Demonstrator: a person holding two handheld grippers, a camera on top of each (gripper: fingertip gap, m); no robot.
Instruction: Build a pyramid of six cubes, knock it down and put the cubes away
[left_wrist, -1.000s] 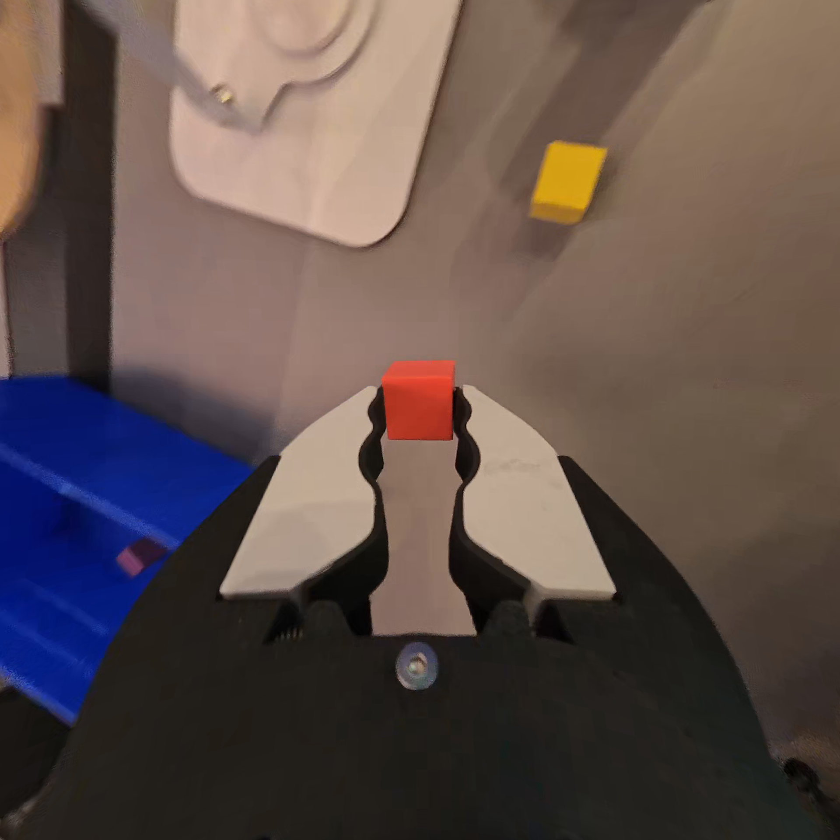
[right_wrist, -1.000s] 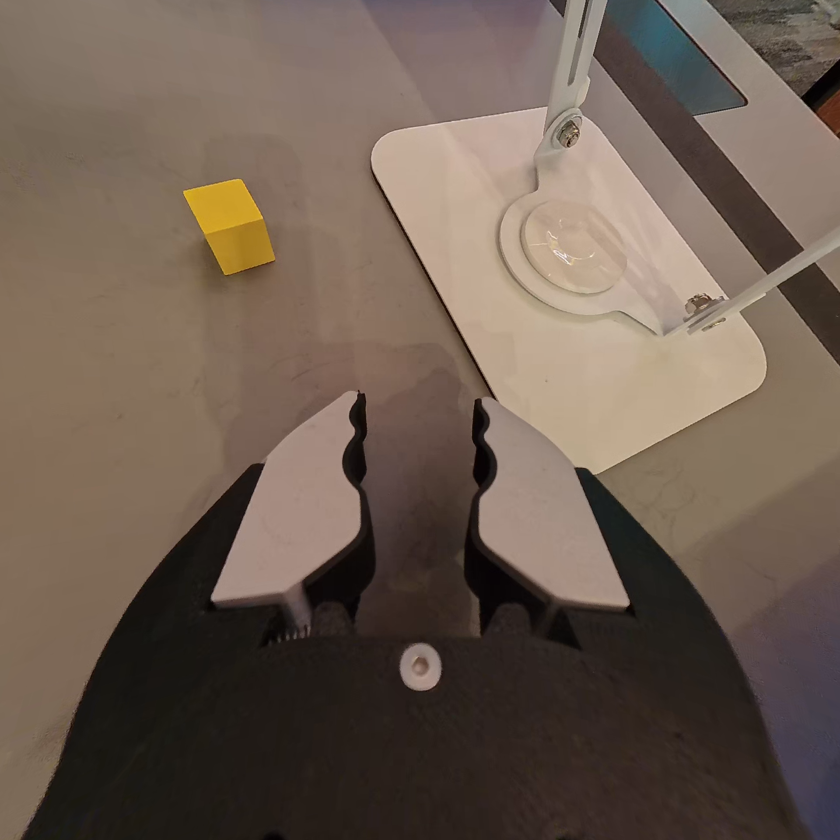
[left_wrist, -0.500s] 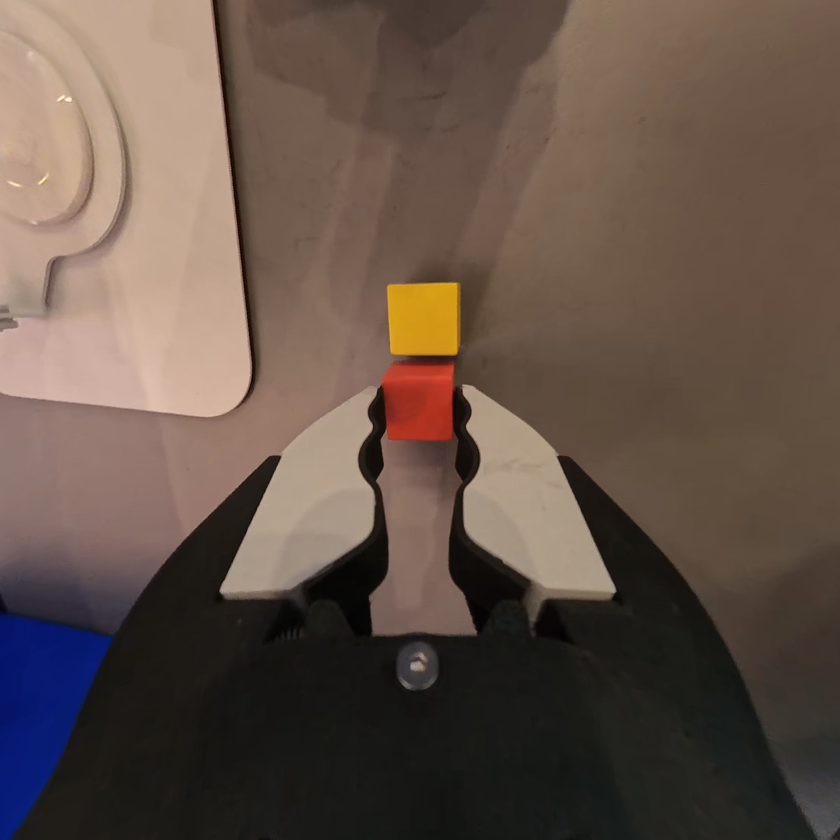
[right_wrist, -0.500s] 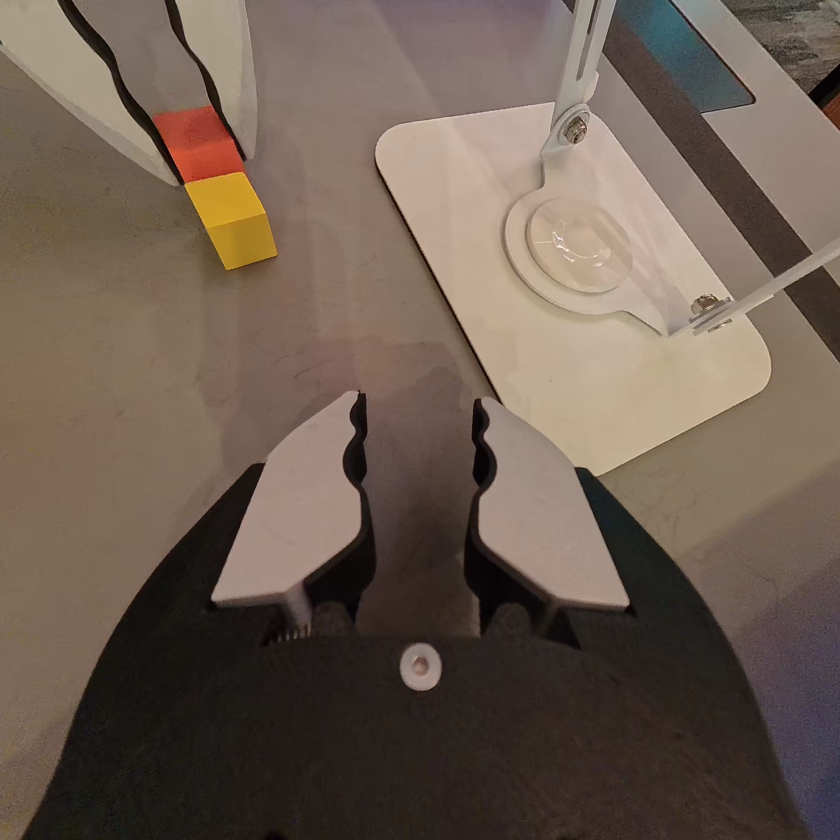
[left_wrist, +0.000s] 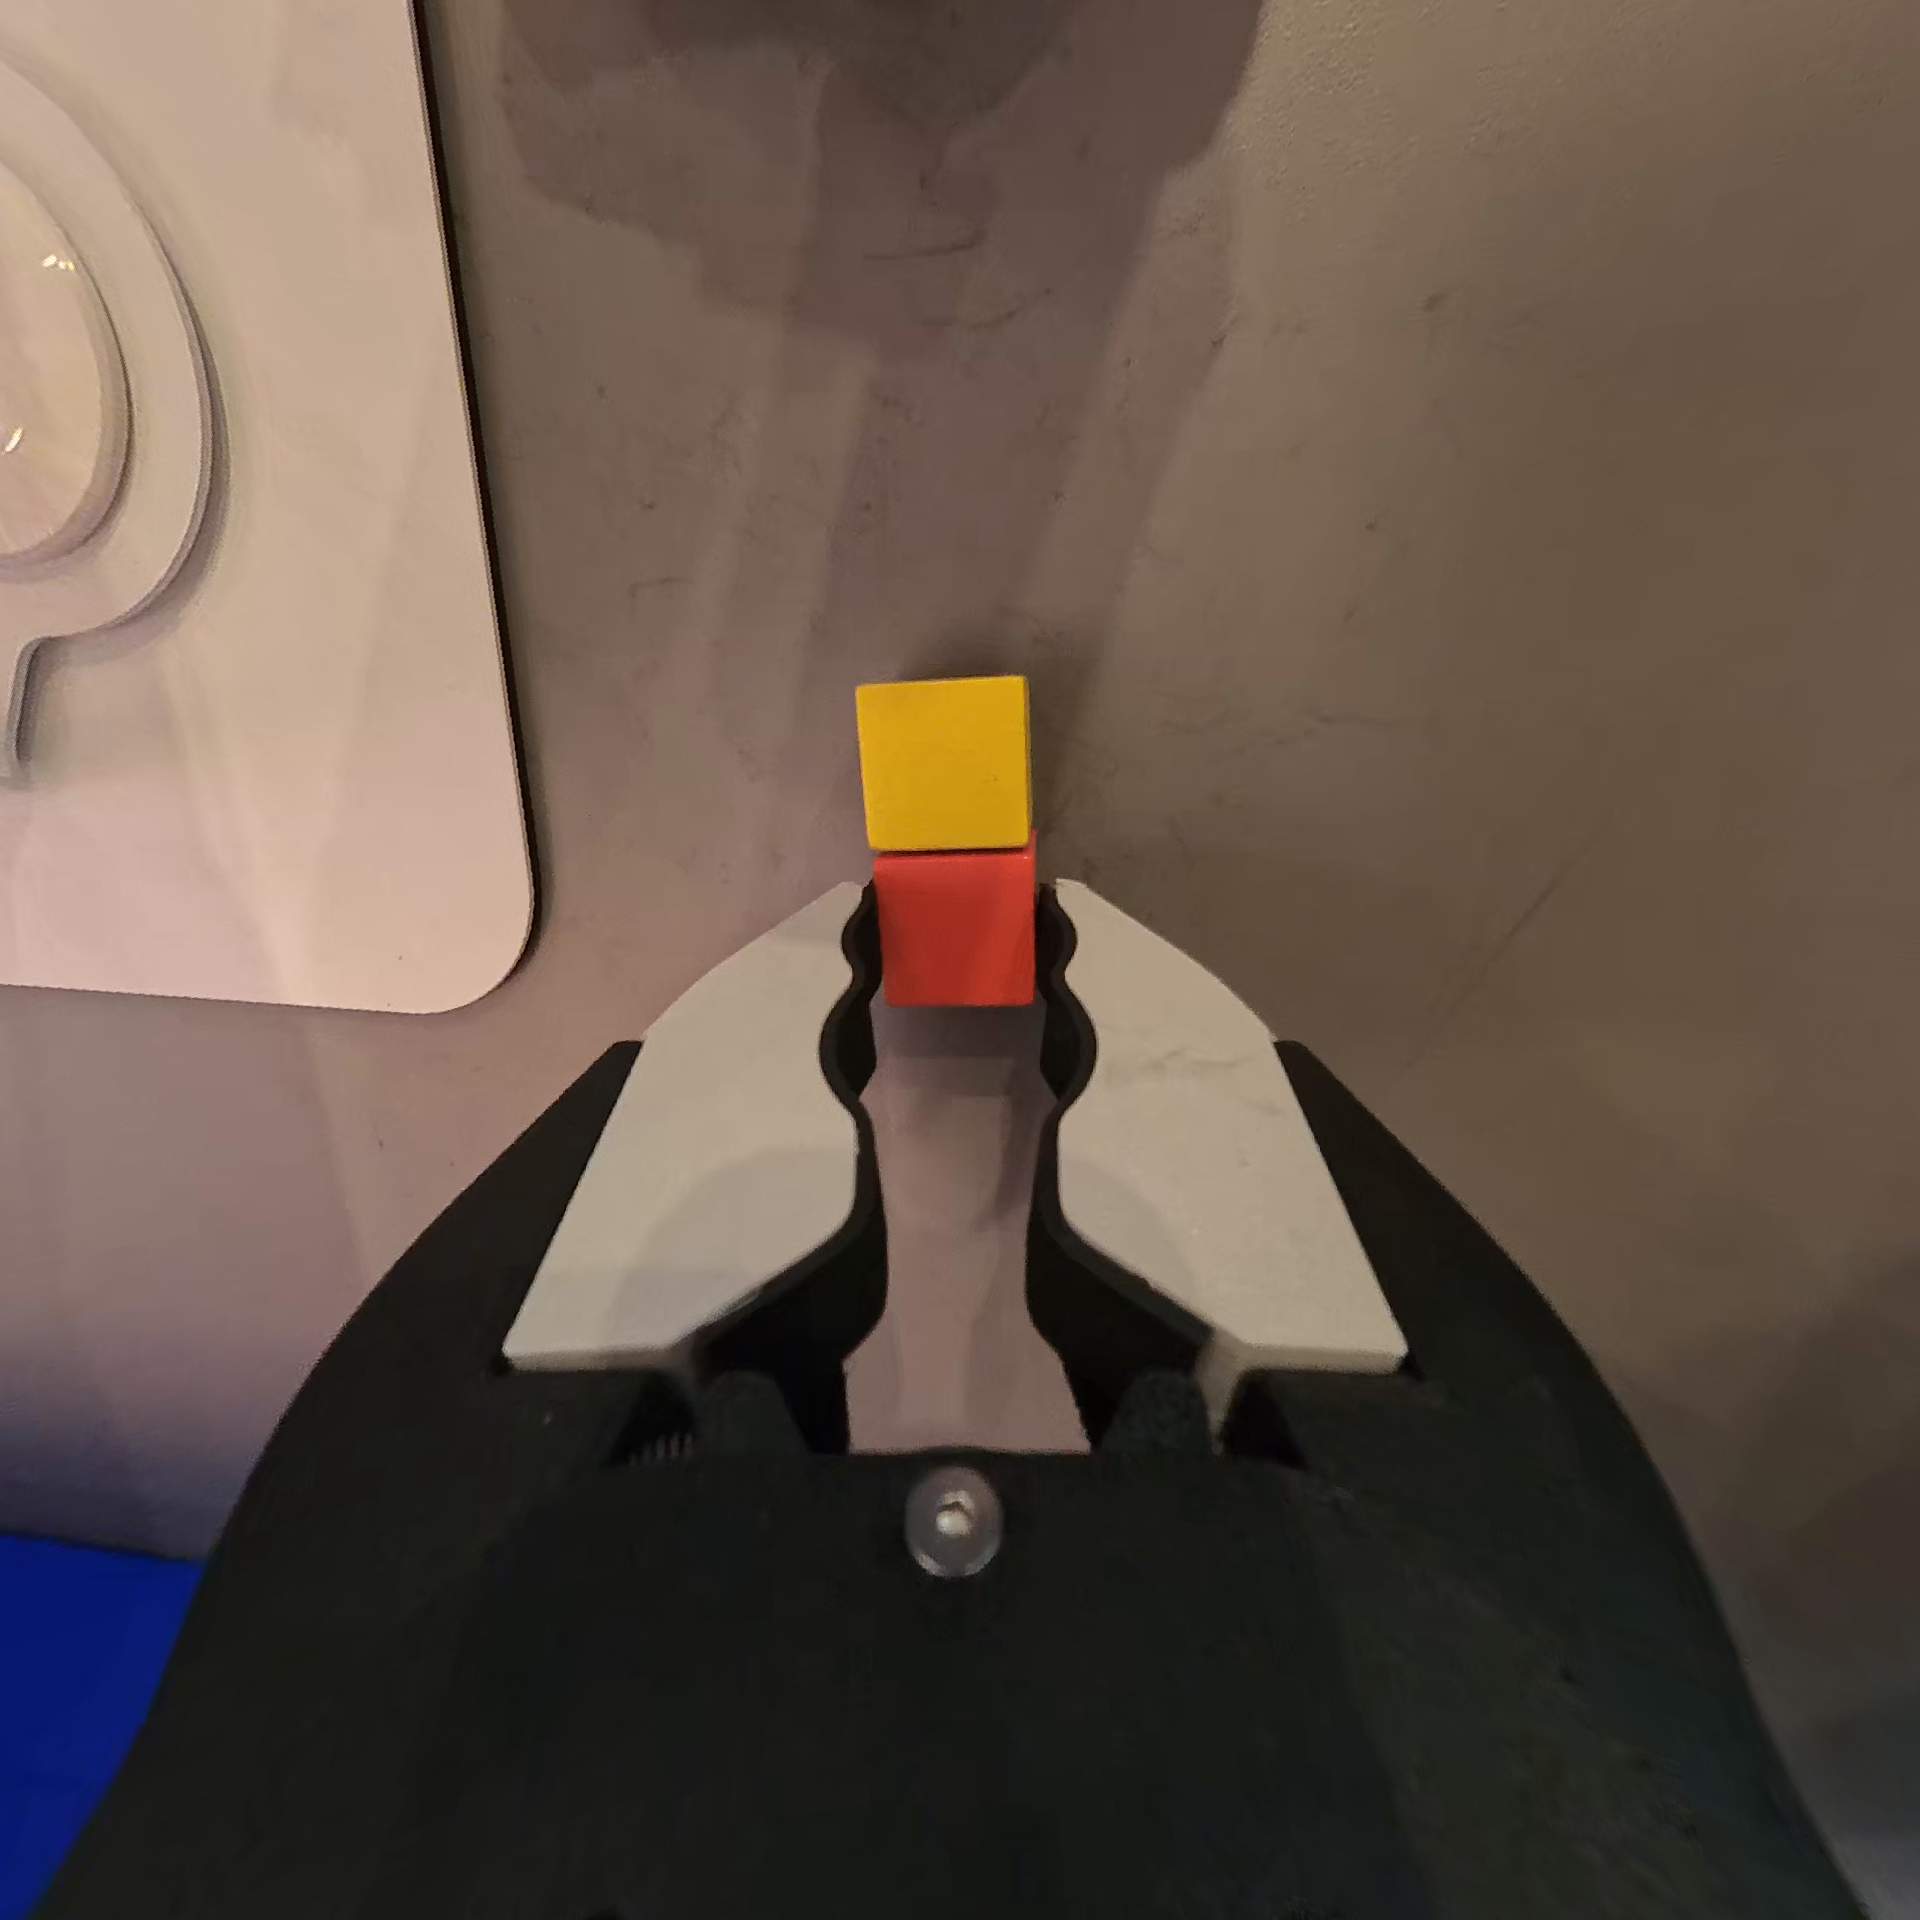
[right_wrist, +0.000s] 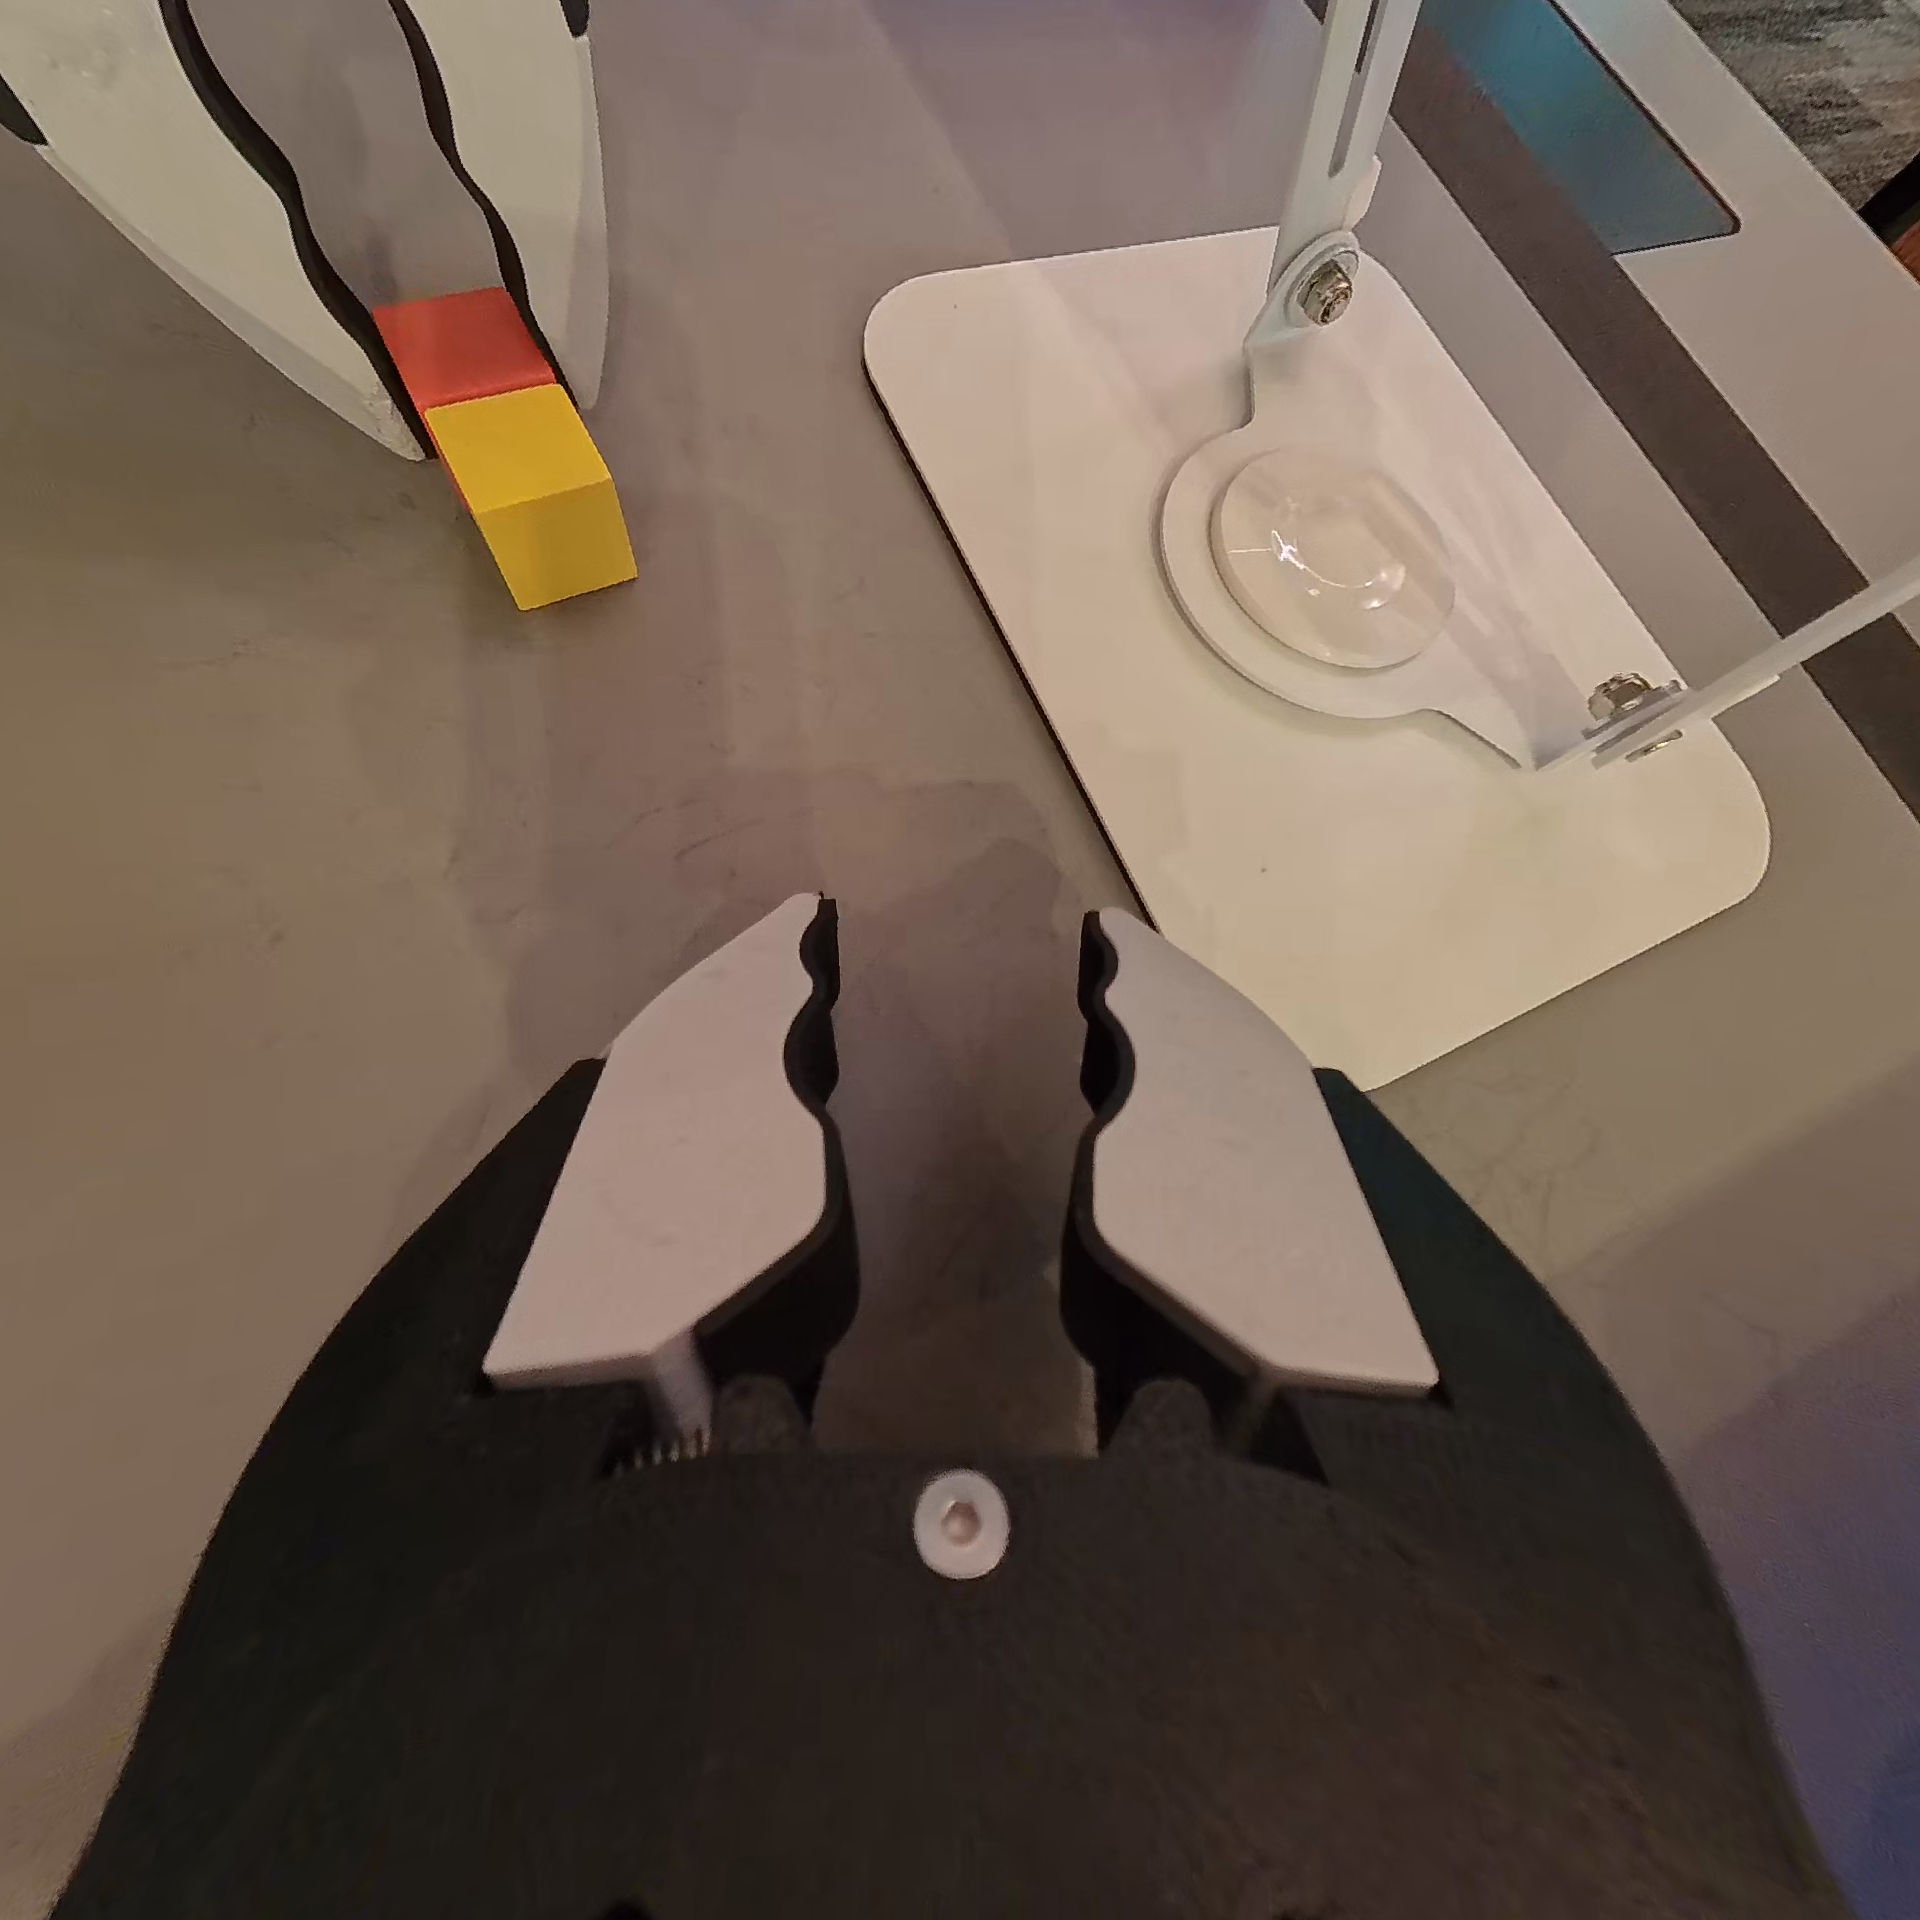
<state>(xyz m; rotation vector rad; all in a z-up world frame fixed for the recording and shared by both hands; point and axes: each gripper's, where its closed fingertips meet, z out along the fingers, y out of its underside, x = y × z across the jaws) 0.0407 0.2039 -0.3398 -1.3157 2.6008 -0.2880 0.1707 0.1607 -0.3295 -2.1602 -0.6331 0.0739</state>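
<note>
Left wrist view: red cube (left_wrist: 956, 935) between fingers (left_wrist: 769, 1049).

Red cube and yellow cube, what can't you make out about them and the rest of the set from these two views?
- Red cube: underside hidden in both views by the left tongs, so table contact is unclear.
- Seam with the yellow cube: touching or a hairline apart, too fine to tell.
- Other four cubes: outside both frames.
- Blue object: cut off by the left wrist view's edge.

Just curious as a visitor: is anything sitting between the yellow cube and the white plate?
No. In the right wrist view, only bare table lies between the yellow cube and the white plate.
</note>
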